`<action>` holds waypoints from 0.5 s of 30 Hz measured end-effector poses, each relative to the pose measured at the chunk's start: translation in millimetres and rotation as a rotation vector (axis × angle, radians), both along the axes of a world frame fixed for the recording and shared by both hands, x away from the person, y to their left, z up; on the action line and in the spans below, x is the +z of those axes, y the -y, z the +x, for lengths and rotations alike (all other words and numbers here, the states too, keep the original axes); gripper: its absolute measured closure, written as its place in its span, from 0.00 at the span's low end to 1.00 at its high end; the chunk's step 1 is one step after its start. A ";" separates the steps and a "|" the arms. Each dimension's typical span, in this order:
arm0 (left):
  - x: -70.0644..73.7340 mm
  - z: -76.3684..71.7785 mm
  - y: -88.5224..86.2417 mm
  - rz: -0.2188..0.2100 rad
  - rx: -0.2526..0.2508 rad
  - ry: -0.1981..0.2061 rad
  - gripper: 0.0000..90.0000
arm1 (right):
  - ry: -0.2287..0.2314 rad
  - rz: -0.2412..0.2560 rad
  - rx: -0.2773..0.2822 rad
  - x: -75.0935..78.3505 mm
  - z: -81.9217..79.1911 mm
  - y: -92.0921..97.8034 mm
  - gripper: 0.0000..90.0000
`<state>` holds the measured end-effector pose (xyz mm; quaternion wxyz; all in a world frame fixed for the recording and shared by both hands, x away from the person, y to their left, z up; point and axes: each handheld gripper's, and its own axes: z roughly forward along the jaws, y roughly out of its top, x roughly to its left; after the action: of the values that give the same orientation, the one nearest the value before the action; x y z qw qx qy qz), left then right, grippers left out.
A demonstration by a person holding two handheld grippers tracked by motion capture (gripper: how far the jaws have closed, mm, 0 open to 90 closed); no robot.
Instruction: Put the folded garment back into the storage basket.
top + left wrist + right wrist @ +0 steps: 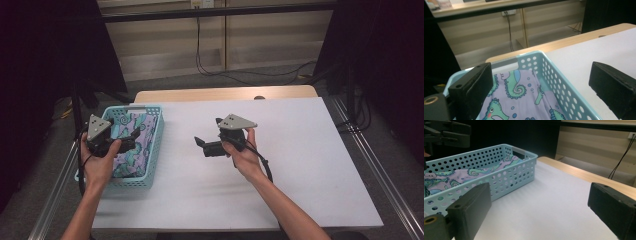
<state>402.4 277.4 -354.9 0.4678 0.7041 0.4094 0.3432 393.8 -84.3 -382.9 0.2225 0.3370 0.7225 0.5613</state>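
Observation:
A light blue perforated basket (pixel 156 142) stands at the left of the white table (pixel 300 160). Inside it lies a purple cloth (pixel 134 152) printed with green seahorses. My left gripper (pixel 131 137) hovers over the basket, jaws open and empty. In the left gripper view the cloth (pixel 519 100) lies below the open left gripper (pixel 541 75), beside the basket's wall (pixel 556 77). My right gripper (pixel 209 132) is held above the table's middle, open and empty, pointing toward the basket (pixel 506 182). The right gripper view shows the open right gripper (pixel 539 200), the cloth (pixel 471 173) and the left gripper (pixel 449 132) at the top left.
A strip of wooden tabletop (pixel 225 94) shows beyond the white sheet. Metal rails (pixel 375 175) run along both sides of the table. Cables (pixel 240 75) trail on the floor behind, and dark curtains flank the area.

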 end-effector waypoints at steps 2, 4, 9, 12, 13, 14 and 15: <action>1.6 -6.3 0.5 -0.010 -0.002 0.013 0.06 | 0.011 -0.001 -0.009 -0.1 -4.4 4.4 0.06; 1.3 -12.0 1.6 -0.037 0.006 0.026 0.06 | 0.010 0.005 -0.016 -0.1 -6.2 6.2 0.06; -0.9 -27.7 0.7 -0.022 -0.001 0.024 0.06 | 0.030 0.003 -0.040 -2.0 -16.8 20.5 0.05; -4.1 -37.4 2.0 -0.033 0.000 0.029 0.05 | 0.035 0.006 -0.058 -2.5 -22.2 31.7 0.05; -4.5 -40.5 1.6 -0.016 -0.008 0.034 0.05 | 0.033 0.012 -0.067 -2.6 -24.3 35.5 0.05; -5.6 -43.2 3.1 -0.036 -0.019 0.024 0.05 | 0.038 0.010 -0.081 -2.7 -26.0 39.5 0.05; -6.0 -46.7 3.6 -0.035 -0.015 0.024 0.05 | 0.044 0.011 -0.087 -3.1 -27.3 43.4 0.05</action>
<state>355.7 273.9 -360.9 0.4877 0.6945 0.4045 0.3409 366.5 -127.7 -386.0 0.2608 0.3567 0.6990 0.5623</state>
